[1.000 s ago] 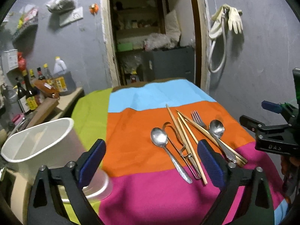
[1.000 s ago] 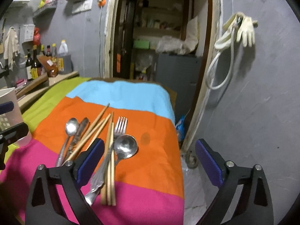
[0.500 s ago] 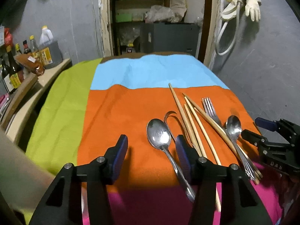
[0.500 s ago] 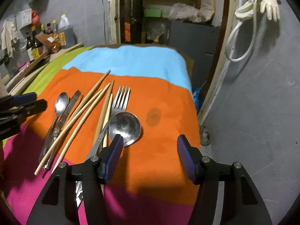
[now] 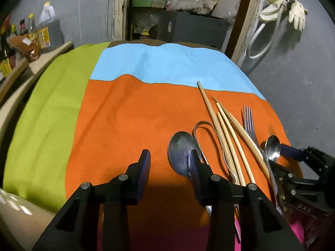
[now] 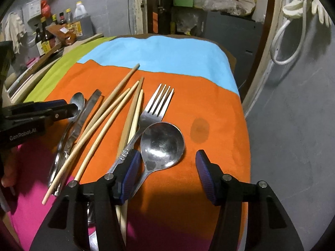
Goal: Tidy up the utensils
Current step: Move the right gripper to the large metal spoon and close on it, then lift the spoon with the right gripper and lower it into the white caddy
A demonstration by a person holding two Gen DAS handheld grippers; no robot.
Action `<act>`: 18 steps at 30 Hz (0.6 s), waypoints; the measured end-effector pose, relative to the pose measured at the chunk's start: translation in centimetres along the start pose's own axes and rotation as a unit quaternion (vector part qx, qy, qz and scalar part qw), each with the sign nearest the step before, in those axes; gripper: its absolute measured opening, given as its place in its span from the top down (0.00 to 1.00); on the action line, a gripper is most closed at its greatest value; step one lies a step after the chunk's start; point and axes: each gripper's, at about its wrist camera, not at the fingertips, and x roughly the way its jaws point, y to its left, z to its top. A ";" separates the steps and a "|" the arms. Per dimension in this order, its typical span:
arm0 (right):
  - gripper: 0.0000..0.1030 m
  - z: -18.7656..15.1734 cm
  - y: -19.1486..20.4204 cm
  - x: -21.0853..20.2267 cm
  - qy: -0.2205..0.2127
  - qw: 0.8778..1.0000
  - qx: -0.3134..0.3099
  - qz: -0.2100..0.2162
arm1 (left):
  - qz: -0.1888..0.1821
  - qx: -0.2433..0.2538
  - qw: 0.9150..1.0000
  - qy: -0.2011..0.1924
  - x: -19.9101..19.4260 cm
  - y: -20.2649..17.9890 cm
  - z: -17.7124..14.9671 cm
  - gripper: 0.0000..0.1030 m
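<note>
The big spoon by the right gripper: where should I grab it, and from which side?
Probably the neck of the big spoon, just below the bowl, coming from above with the right gripper, fingers either side. The bowl is wide and rounded; farther down, the handle runs under a finger, close to the fork.

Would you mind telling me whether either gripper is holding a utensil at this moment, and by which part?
Nothing is held. The left gripper and right gripper have both just been closing but stand open; the round steel spoon lies between the right one's fingers, ungripped.

Pale gloves point(image 5: 296, 13) and white hose point(image 5: 259, 41) on grey wall point(image 5: 303, 67)
</note>
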 end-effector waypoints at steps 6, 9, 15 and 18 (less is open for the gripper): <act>0.48 0.3 0.0 0.4 0.002 1.000 0.025 0.002 | -0.022 -0.014 1.000 0.002 0.0 0.4 0.3 0.82; 0.48 0.4 -0.1 0.5 0.002 0.999 0.034 0.005 | -0.031 -0.011 0.999 0.003 -0.1 0.3 0.3 0.88; 0.57 0.5 0.1 0.6 0.001 0.999 0.032 0.007 | -0.038 -0.012 0.999 -0.004 -0.2 0.1 0.3 0.96; 0.61 0.6 0.3 0.4 -0.001 1.000 0.030 0.007 | -0.036 -0.003 0.999 -0.015 -0.7 -0.3 0.2 0.98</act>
